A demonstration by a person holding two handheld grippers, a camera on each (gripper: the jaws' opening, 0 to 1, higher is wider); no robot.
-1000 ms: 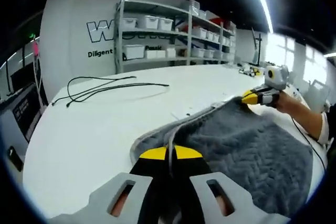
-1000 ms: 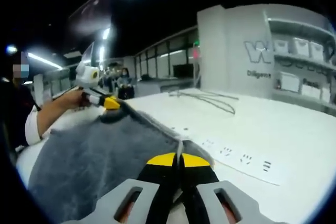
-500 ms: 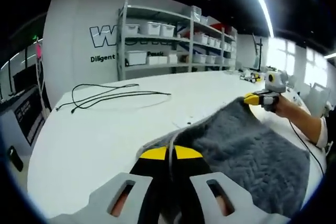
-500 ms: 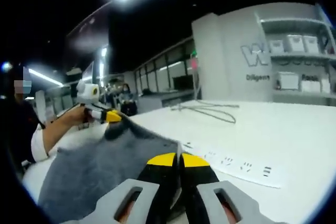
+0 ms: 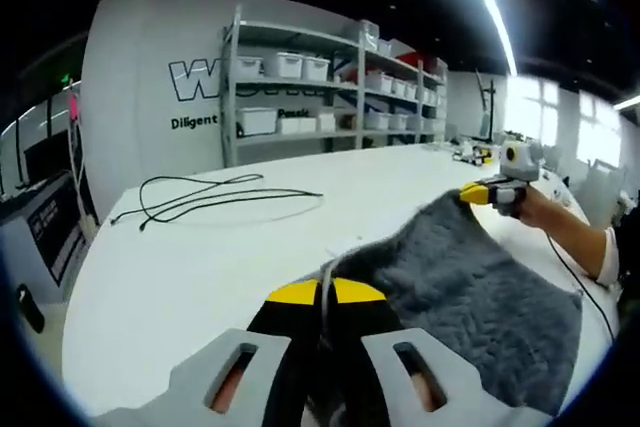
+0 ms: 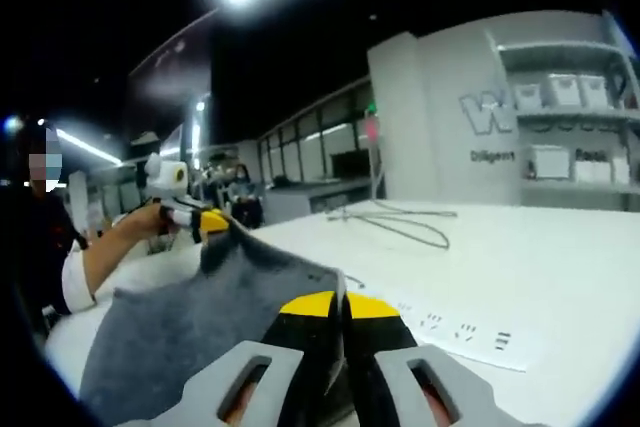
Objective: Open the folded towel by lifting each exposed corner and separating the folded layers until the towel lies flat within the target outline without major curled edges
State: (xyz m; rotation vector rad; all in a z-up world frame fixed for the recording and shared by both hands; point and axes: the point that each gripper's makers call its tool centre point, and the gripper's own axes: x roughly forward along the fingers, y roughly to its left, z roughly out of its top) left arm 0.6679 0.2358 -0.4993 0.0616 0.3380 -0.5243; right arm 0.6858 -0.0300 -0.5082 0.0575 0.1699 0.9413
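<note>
The grey textured towel [image 5: 470, 282] hangs stretched between both grippers, raised above the white table [image 5: 170, 267]. My left gripper [image 5: 322, 292] is shut on one corner of the towel's upper edge. My right gripper [image 6: 338, 304] is shut on the other corner. In the left gripper view, the right gripper [image 5: 478, 190] appears at the far right, held by a hand. In the right gripper view, the left gripper [image 6: 210, 221] pinches the towel [image 6: 190, 322] at the far left. The towel's lower part droops toward the person.
A black cable [image 5: 215, 192] lies looped on the table's far side. A white strip with printed marks [image 6: 465, 332] lies on the table by the right gripper. Shelving with white bins [image 5: 320, 77] stands behind the table. A screen [image 5: 35, 232] sits at the left.
Both grippers have risen, lifting the towel's held edge off the table. The towel now hangs between them instead of lying on the surface.
</note>
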